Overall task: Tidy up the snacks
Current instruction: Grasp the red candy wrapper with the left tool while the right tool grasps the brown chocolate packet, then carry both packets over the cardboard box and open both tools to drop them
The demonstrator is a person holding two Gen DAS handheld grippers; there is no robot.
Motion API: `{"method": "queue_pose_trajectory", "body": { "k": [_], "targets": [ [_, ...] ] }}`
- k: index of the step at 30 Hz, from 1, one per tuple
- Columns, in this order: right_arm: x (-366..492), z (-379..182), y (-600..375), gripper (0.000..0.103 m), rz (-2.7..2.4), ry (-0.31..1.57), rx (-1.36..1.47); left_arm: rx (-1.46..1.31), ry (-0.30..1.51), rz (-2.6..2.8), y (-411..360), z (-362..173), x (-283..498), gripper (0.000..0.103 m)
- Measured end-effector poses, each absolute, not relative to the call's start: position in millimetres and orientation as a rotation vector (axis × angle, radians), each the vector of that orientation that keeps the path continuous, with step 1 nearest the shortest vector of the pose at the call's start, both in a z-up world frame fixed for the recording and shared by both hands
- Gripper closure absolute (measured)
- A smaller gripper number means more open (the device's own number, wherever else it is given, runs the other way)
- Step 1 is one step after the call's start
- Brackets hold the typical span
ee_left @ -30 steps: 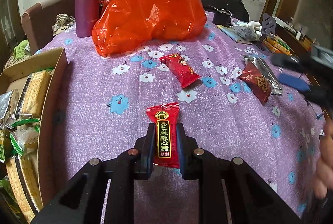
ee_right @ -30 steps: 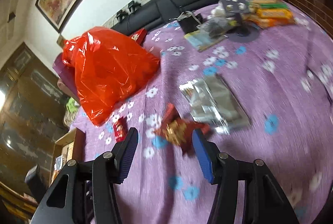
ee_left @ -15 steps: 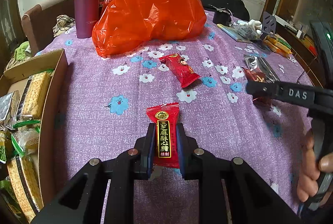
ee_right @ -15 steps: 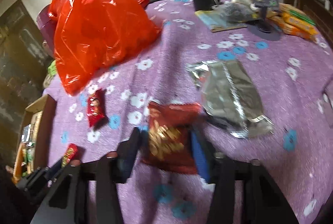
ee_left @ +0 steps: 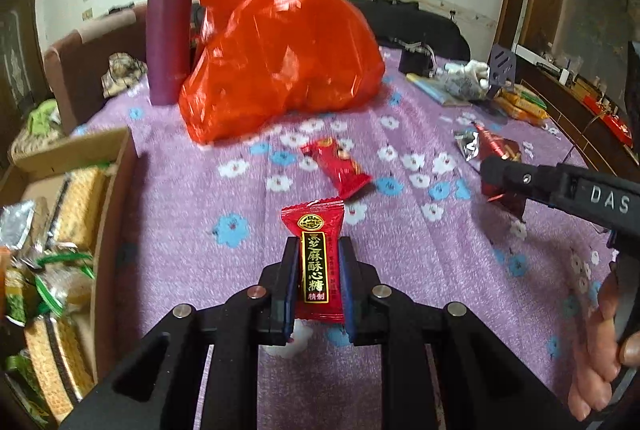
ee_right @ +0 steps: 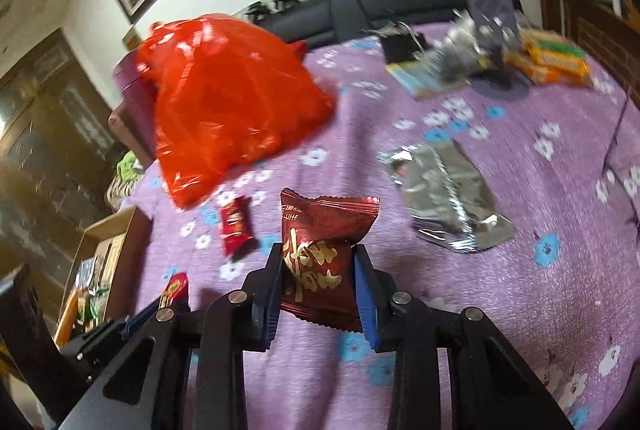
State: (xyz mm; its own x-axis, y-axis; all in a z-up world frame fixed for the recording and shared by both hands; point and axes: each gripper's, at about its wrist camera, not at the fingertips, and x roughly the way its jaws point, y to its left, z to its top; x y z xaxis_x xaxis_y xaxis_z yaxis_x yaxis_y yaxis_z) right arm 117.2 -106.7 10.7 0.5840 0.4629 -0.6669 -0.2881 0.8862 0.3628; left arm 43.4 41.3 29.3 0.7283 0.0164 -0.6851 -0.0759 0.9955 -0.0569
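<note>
You are clamping the left gripper (ee_left: 316, 270) on a red sesame candy (ee_left: 314, 262). Your right gripper (ee_right: 320, 270), jaws just closing, is pinching a dark-red snack packet (ee_right: 320, 250) above the tablecloth (ee_right: 500, 310). Slick film risks slipping before the cardboard box (ee_left: 116, 190).

The left gripper (ee_left: 316, 256) is closed on a red candy packet (ee_left: 315, 258). Beyond this packet lies another red snack (ee_left: 338, 166), and further behind stands an orange plastic bag (ee_left: 276, 42). Left of the packet is a cardboard box (ee_left: 116, 190) with snacks.
</note>
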Motion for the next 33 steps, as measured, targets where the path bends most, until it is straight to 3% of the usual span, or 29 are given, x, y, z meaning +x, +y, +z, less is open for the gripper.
{"method": "queue_pose_trajectory", "body": {
  "k": [33],
  "targets": [
    [99,33,-87,0.068,0.502,0.771,0.185,-0.020,0.543,0.048,26,71,4,0.085]
  ]
}}
